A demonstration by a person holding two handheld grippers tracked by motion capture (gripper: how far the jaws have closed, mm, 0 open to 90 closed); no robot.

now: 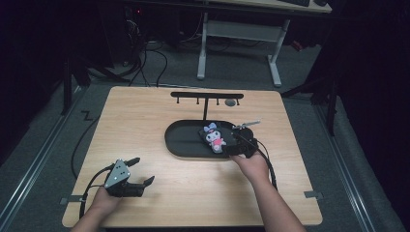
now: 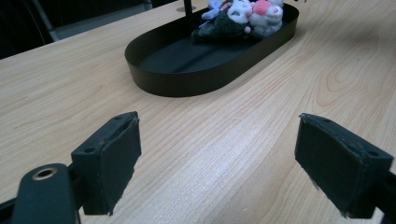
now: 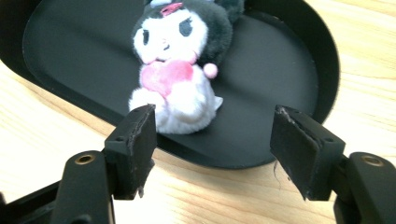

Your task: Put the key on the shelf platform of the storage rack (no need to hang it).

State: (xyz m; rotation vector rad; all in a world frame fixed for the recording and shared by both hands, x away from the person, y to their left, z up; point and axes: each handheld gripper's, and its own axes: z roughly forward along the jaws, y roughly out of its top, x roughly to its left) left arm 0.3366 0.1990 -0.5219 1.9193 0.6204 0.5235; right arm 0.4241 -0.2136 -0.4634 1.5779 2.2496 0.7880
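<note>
Wooden table (image 1: 159, 116), black oval tray (image 1: 181, 140), grey carpet (image 1: 232, 72), dark room

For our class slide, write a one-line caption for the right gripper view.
Open right gripper poised at the near rim of a black oval tray holding a plush toy.

Plush doll (image 1: 214, 137) — supine (pink heart) — in black tray (image 1: 181, 140)

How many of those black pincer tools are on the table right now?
2. The left gripper is near the table's front left corner, fingers apart above bare wood. The right gripper is at the near right rim of the black tray, beside the plush toy.
</note>
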